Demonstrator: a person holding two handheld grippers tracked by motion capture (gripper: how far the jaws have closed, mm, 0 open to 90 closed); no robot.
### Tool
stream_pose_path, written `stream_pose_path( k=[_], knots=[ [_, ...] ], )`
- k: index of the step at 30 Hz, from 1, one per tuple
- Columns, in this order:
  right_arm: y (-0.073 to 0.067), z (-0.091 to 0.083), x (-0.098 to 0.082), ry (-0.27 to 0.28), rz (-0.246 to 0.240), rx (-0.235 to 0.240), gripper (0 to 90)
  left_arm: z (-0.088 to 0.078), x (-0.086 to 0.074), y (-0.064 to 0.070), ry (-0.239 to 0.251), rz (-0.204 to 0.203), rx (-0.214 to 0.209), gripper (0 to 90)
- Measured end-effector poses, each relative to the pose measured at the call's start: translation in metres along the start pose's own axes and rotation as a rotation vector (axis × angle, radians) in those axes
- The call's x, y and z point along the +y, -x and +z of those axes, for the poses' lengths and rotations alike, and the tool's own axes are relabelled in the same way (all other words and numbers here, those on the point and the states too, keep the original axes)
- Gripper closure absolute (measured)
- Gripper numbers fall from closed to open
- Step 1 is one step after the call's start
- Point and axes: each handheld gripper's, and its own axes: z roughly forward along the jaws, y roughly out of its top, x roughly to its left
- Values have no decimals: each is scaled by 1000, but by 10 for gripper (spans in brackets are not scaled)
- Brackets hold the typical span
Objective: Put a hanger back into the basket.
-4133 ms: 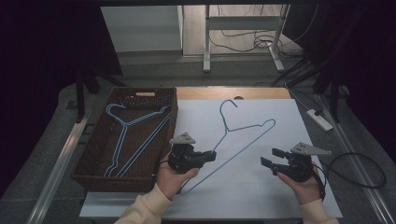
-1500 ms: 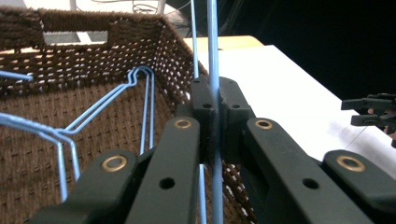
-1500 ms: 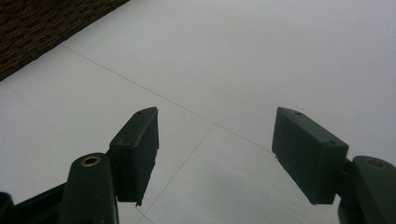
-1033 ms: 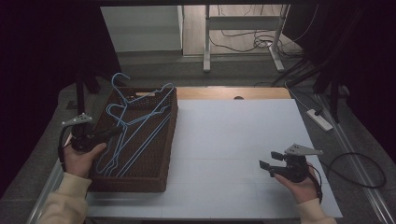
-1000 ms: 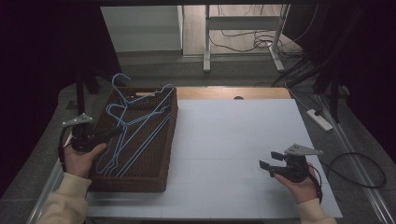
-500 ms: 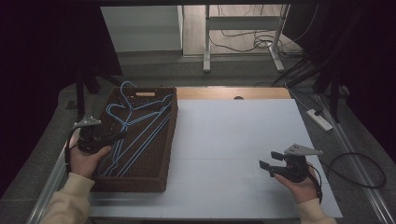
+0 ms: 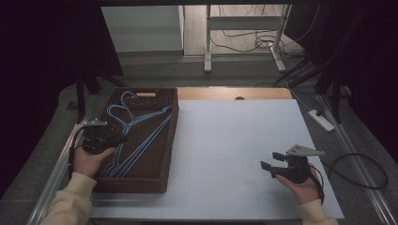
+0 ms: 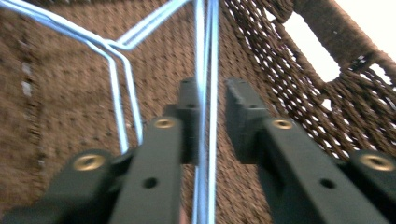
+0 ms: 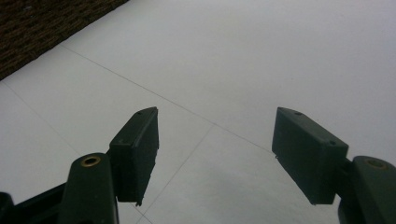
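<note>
Pale blue wire hangers [image 7: 136,133] lie inside brown woven basket [image 7: 172,140]. Left tongs [image 8: 210,123] just opening, released, wires between jaws. Right tongs [image 9: 215,154] spread wide, empty, over white tabletop [image 7: 234,140]. Stowing looks finished.

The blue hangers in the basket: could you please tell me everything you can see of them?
The blue hangers are thin wire ones, pale blue, lying stacked and overlapping on the floor of the brown woven basket, hooks toward its far end. How many there are I cannot tell. In the left gripper view, two straight wires run between the fingers of the left gripper, whose jaws have just been opening and no longer pinch them.
</note>
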Motion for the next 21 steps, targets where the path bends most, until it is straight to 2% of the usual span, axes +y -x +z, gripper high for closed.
stream_pose_path(
  k=[4,8,13,17,21],
  knots=[
    [0,0,0,0,0,0,320,-2,1,3,26,12,37,502],
    [0,0,0,-1,-2,0,320,-6,2,8,56,44,35,422],
    [0,0,0,0,-1,0,320,-16,6,17,117,71,-12,331],
    [0,0,0,0,-2,-1,320,-25,10,31,152,102,-67,315],
    [0,0,0,2,-1,0,320,-28,11,43,166,116,-114,311]
  ],
)
